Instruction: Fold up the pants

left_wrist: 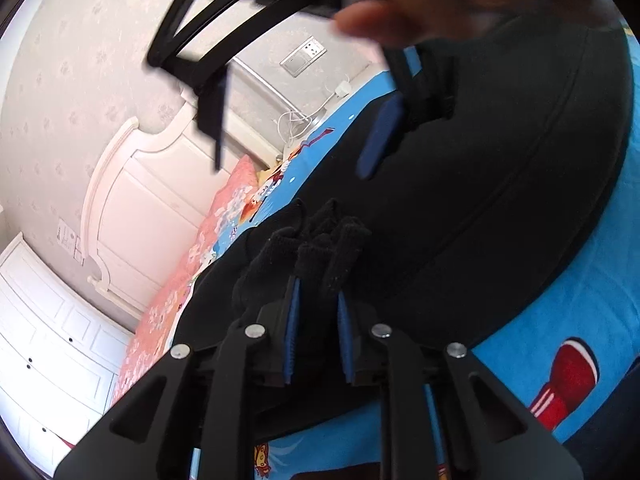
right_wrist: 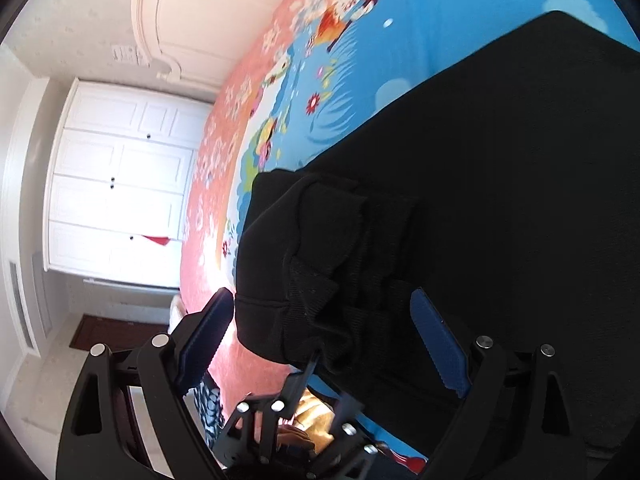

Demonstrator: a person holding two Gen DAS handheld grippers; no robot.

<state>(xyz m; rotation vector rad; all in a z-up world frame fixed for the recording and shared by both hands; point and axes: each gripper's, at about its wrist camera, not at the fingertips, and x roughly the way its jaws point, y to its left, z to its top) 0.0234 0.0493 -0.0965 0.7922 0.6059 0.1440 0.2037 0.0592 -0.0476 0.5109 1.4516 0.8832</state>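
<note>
The black pants (left_wrist: 500,208) lie spread on a bed, over a blue cartoon sheet (left_wrist: 568,320) with a red boot printed on it and a pink floral band along the far edge. In the left wrist view the left gripper (left_wrist: 316,320) has its blue pads (left_wrist: 294,332) drawn close together with a bunch of ribbed black cuff fabric (left_wrist: 320,256) standing up between them; whether the pads press on the cloth or only flank it cannot be told. Above it in the same view the right gripper (left_wrist: 296,128) hangs over the pants with its fingers far apart, one blue pad near the cloth, the other finger dark and blurred against a white headboard (left_wrist: 132,200), and a blurred hand (left_wrist: 420,4) at the top edge. In the right wrist view the right gripper (right_wrist: 320,340) stands wide open, its two blue pads (right_wrist: 440,344) on either side of a folded, ribbed hem of the pants (right_wrist: 320,264), neither pad pressing it. The left gripper (right_wrist: 316,364) shows at the bottom of that view, its tip at the hem's lower edge. Beyond the bed are a white wardrobe (right_wrist: 116,184) and pale patterned wallpaper (left_wrist: 80,40), with a wall socket (left_wrist: 303,54) and white cables by the bedhead.
</note>
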